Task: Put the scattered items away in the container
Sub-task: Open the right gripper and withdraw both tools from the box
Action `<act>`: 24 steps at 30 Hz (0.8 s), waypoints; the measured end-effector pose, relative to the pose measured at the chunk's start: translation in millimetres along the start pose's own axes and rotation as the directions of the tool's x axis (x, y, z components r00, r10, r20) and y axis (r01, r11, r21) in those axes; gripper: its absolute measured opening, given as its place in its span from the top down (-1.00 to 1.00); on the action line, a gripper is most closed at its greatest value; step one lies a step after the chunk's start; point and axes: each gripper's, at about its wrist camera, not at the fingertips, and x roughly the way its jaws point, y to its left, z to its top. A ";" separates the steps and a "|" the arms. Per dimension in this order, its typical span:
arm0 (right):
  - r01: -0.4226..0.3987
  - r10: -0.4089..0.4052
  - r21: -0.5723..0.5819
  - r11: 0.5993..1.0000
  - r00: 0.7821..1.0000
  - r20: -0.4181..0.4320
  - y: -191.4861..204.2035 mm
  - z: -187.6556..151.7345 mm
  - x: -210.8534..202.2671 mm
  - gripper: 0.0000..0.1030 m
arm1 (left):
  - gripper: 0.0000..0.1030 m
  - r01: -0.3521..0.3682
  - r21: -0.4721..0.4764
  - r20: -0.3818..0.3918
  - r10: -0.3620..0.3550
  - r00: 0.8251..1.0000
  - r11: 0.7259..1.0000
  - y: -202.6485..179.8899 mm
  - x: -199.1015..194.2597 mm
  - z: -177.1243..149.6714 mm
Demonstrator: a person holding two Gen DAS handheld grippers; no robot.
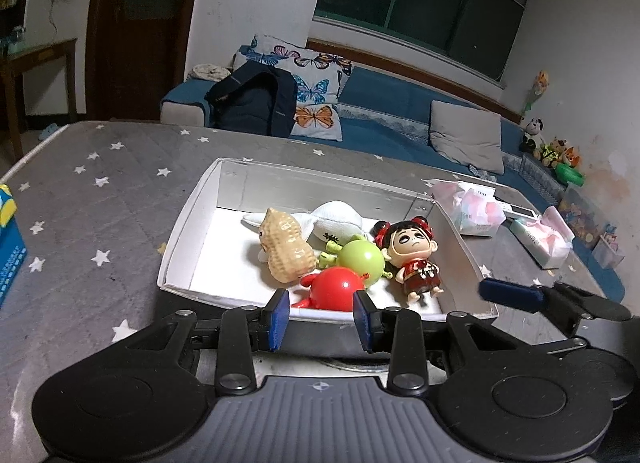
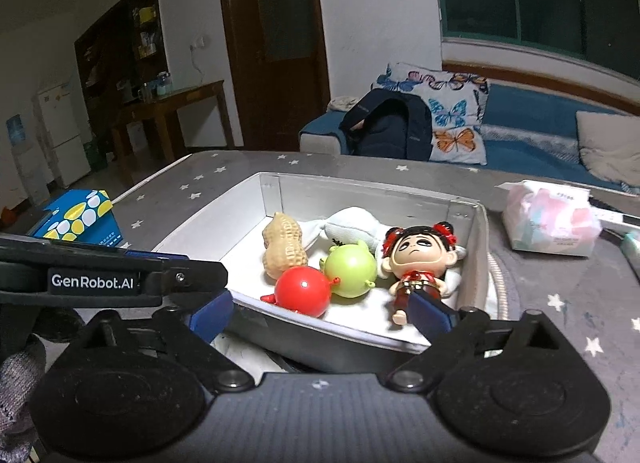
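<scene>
The container (image 1: 192, 223), a white open-topped box, is sitting on the grey star-patterned surface (image 1: 100, 199), and lying inside it are a peanut toy (image 1: 284, 247), a white cloth pouch (image 1: 336, 219), a green ball figure (image 1: 360, 263), a red ball figure (image 1: 334, 289) and a doll (image 1: 416, 259) on its back. The left tongs (image 1: 320, 317) are hovering at the box's near wall, jaws apart and gripping nothing. The right tongs (image 2: 320, 313) are standing wide open, empty, one pad just beside the doll's legs.
</scene>
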 end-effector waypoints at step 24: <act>0.128 -0.131 0.052 0.990 0.990 0.049 4.6 -40.6 -38.8 -1.00 | 0.27 -0.096 0.007 0.050 0.095 0.994 0.995 -7.2 -40.5 -41.8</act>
